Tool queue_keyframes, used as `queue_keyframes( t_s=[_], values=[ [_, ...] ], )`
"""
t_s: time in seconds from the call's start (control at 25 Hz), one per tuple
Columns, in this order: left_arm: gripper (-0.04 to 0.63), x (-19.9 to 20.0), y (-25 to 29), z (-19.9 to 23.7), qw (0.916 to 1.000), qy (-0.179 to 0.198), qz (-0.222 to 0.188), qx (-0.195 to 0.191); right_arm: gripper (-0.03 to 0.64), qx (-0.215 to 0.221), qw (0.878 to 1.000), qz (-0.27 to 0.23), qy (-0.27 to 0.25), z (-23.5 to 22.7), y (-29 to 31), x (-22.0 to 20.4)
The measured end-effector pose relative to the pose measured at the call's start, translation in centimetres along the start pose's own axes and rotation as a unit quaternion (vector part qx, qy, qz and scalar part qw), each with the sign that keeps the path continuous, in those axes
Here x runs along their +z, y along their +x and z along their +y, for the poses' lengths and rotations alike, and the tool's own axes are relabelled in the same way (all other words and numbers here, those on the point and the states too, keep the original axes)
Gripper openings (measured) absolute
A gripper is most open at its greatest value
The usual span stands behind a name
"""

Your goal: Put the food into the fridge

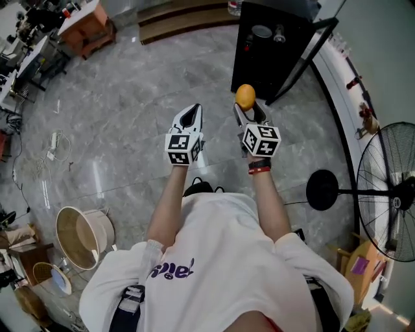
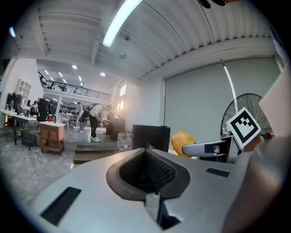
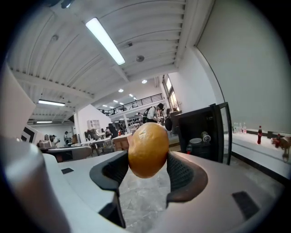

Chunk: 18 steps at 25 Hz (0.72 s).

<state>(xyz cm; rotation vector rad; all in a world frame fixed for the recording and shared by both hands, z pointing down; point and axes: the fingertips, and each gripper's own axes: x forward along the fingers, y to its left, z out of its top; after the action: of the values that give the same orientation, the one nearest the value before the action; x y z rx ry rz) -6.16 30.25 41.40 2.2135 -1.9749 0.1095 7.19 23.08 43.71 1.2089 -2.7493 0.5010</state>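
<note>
A yellow-orange round fruit [image 1: 245, 96] sits between the pads of my right gripper [image 1: 246, 106], which is shut on it and held out level in front of me. In the right gripper view the fruit [image 3: 148, 150] fills the gap between the dark pads. The black fridge [image 1: 272, 45] stands just ahead on the floor with its door [image 1: 310, 55] swung open; a can and a bottle show inside it [image 3: 196, 142]. My left gripper [image 1: 190, 115] hovers beside the right one, shut with nothing in it. From the left gripper view I see the fruit [image 2: 183, 142] and the fridge [image 2: 150, 136].
A standing fan [image 1: 391, 188] is at the right, next to a white curved counter [image 1: 342, 84]. A round basket [image 1: 81, 237] sits on the grey stone floor at the left. Steps [image 1: 185, 18] and an orange table [image 1: 87, 29] lie further off, with people in the background.
</note>
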Motion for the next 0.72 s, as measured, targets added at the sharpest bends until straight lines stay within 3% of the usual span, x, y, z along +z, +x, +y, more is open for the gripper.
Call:
queue_keyframes(
  t_s=[0.44,0.72],
  values=[
    [0.018,-1.0,6.3,-4.7,0.9981,0.004,0.005,-0.061,0.276,-0.054,0.998,-0.01,0.018,-6.7,-1.0,-0.7],
    [0.018,-0.4,12.1,-5.5,0.9954,0.004,0.011,-0.095,0.276,-0.071,0.997,-0.012,0.021,-9.8,2.4,1.1]
  ],
)
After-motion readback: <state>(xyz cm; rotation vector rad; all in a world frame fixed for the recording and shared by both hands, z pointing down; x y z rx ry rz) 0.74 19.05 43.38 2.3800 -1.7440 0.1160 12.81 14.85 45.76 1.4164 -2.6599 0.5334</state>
